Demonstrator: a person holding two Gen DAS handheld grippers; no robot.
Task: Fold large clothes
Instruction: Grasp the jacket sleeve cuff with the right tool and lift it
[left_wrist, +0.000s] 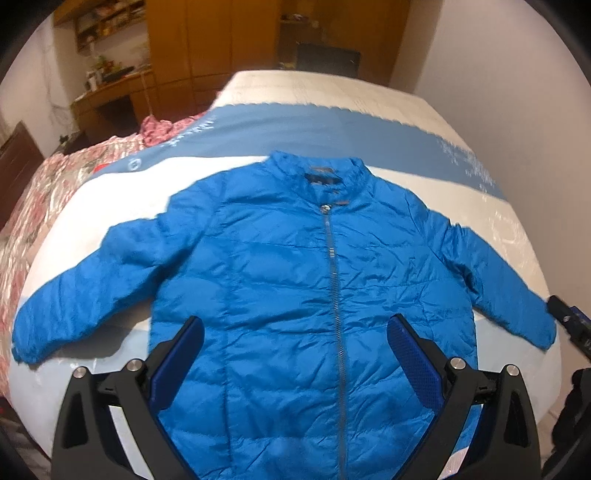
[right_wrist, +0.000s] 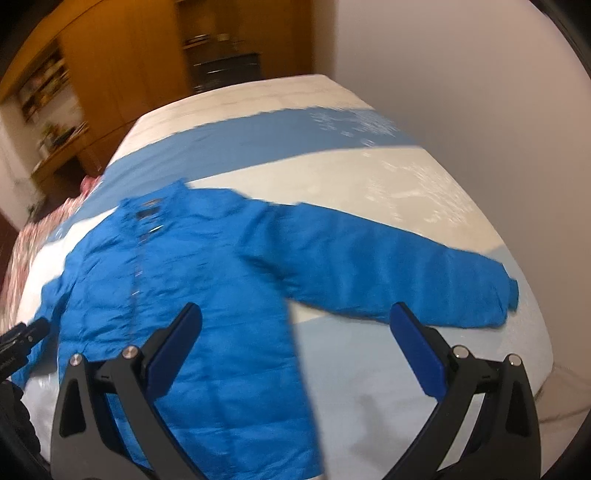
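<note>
Two hand-held grippers poised over one blue puffer jacket (left_wrist: 295, 277), spread face-up and zipped on the bed (left_wrist: 332, 92), collar toward the top of the frame, hem toward the bottom, long axis along the zipper (left_wrist: 334, 280). At the left of the left wrist view, one sleeve (left_wrist: 88, 288) splayed out toward the lower left edge. Left hand-held gripper (left_wrist: 295, 354) wide open, empty, hovering over the jacket's lower torso with the zipper just right of centre between the blue pads (left_wrist: 177, 365). Over in the right wrist view, right hand-held gripper (right_wrist: 295, 347) equally wide open and empty, straddling the jacket's side edge. Further right, the other sleeve (right_wrist: 406, 273) stretched toward the right edge, cuff (right_wrist: 508, 295) just beyond the right finger. Judging by this, right sleeve nearest the right gripper, left sleeve well apart from the left one.
</note>
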